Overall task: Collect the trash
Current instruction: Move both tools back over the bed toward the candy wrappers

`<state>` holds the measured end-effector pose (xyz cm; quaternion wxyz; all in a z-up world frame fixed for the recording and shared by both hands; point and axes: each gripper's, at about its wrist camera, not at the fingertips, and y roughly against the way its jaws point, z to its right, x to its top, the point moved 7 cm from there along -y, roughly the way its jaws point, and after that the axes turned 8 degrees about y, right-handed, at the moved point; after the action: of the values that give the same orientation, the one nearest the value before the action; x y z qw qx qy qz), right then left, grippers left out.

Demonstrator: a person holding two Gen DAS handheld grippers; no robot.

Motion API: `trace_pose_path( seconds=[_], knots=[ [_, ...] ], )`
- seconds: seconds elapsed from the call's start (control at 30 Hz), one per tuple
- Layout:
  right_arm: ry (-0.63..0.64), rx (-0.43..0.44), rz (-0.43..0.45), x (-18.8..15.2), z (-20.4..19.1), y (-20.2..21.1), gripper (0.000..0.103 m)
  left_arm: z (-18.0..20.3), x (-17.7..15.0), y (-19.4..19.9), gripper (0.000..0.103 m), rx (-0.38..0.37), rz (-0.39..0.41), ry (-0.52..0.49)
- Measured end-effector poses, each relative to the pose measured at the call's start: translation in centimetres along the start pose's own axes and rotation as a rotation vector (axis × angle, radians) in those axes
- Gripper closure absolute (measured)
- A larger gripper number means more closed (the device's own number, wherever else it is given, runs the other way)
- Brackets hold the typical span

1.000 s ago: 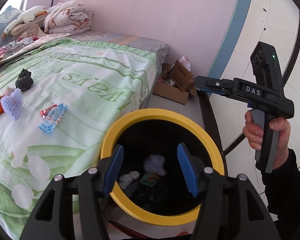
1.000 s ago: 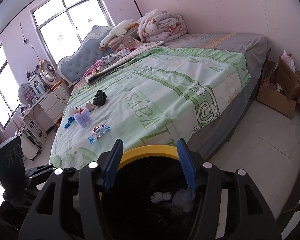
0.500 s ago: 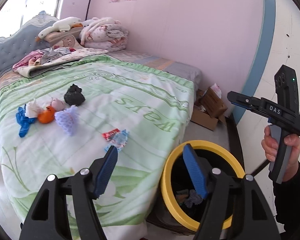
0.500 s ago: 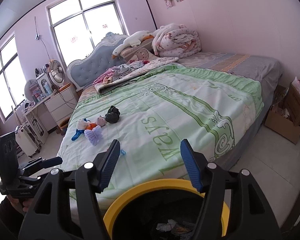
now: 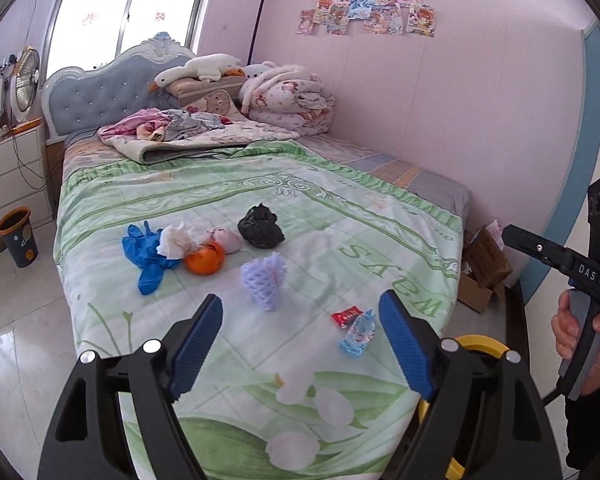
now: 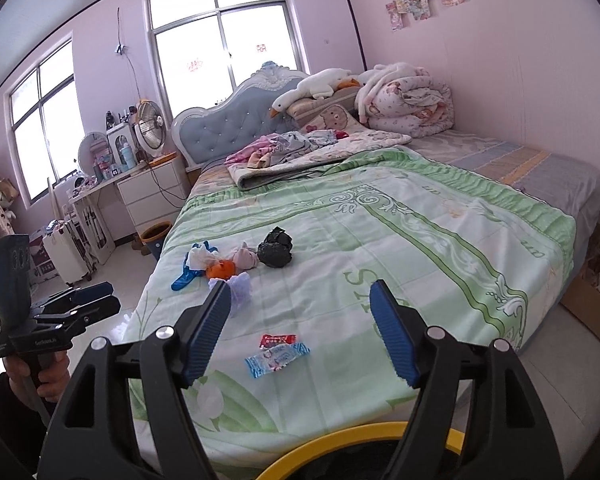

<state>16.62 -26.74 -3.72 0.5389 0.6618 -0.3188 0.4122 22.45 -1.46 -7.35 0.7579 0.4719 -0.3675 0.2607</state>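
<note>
Right now both tools hold nothing: the left gripper [image 5: 300, 344] and the right gripper [image 6: 300, 328] each have jaws spreading wider, with only bedspread showing between the blue pads. Just past the right gripper, at its 6 o'clock, a red candy wrapper [image 6: 277, 339] touches a blue-and-white wrapper [image 6: 277, 358]; the purple foam fruit net [image 5: 265, 280] sits at the left gripper's 12 o'clock, with the orange peel [image 5: 205, 258], crumpled tissue [image 5: 175, 241], blue glove [image 5: 144, 254] and black crumpled bag [image 5: 261, 229] farther out toward 11. The yellow-rimmed bin [image 6: 364, 440] stands at the bed's foot, below both tools. Flat wrappers on soft quilt [image 5: 340, 208] are the likely trouble: pads may pinch fabric along with them, or slide over and miss
</note>
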Motion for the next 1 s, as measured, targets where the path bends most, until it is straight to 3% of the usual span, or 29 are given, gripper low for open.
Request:
trace_pose_path(
  seconds=[0.3, 1.0],
  knots=[
    [0.059, 0.028, -0.089, -0.8, -3.1, -5.8, 0.034, -5.8, 1.1, -1.6, 0.021, 0.107, -0.006, 0.036],
    [0.16, 0.057, -0.503, -9.3, -5.9, -15.8, 0.031, -15.6, 1.7, -10.1, 0.017, 0.261, -0.094, 0.143]
  ],
)
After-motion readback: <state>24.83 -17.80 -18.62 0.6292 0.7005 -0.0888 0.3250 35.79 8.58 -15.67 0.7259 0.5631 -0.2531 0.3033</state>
